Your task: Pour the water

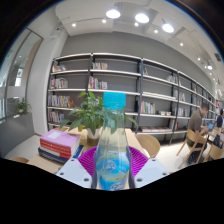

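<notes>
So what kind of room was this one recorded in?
Probably a library or reading room: long wall shelves holding rows of books, a stack of books on the wooden table, and a person seated at the far side.

Library room: shelving, plant, books, seated person.
Long wall of bookshelves (pixel 120 95) is running across the back, partly filled with books. A leafy potted plant (pixel 88 112) is standing on the table (pixel 35 160), with a stack of books (pixel 58 145) lying just beside it. A wooden chair (pixel 148 146) is sitting near the table. A person (pixel 197 122) is sitting over by the shelves. Round ceiling lights (pixel 127 16) are glowing overhead.
</notes>
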Tool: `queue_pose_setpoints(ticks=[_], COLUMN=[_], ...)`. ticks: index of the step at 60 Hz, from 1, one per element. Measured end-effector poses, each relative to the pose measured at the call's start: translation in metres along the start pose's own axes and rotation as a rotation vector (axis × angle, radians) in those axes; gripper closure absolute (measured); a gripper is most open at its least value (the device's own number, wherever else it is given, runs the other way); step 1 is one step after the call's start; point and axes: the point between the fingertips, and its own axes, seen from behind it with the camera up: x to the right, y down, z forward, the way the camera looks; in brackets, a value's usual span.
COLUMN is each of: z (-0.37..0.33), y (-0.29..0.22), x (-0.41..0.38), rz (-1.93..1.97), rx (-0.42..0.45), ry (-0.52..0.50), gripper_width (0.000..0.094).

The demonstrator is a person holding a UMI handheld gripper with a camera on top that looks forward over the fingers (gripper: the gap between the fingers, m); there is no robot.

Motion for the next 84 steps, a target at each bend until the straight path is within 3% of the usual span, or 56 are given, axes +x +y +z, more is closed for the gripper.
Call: queue_pose_setpoints(ticks=[20, 21, 28, 37, 39, 44, 63, 75, 84], z=[0.024, 0.029, 0.022, 0.022, 0.019, 0.007, -0.131, -0.192, -0.205], y=[0.113, 0.112, 0.113, 0.117, 0.124, 0.132, 0.190, 0.142, 0.078], x=[0.021, 0.019, 0.021, 0.020, 0.022, 0.027, -0.015, -0.073, -0.109], rz=[0.085, 0.095, 0.075, 0.077, 0.087, 0.101, 0.119, 0.118, 0.135], rx=[-0.134, -0.099, -0.091, -0.110, -0.141, -0.180, -0.408, -0.448, -0.404], ry=[0.003, 0.005, 0.012, 0.027, 0.037, 0.072, 0.099, 0.061, 0.015], gripper_width=[0.0503, 0.0494, 0.0485, 0.0368, 0.0255, 0.0111, 0.0121, 0.0111, 0.0116])
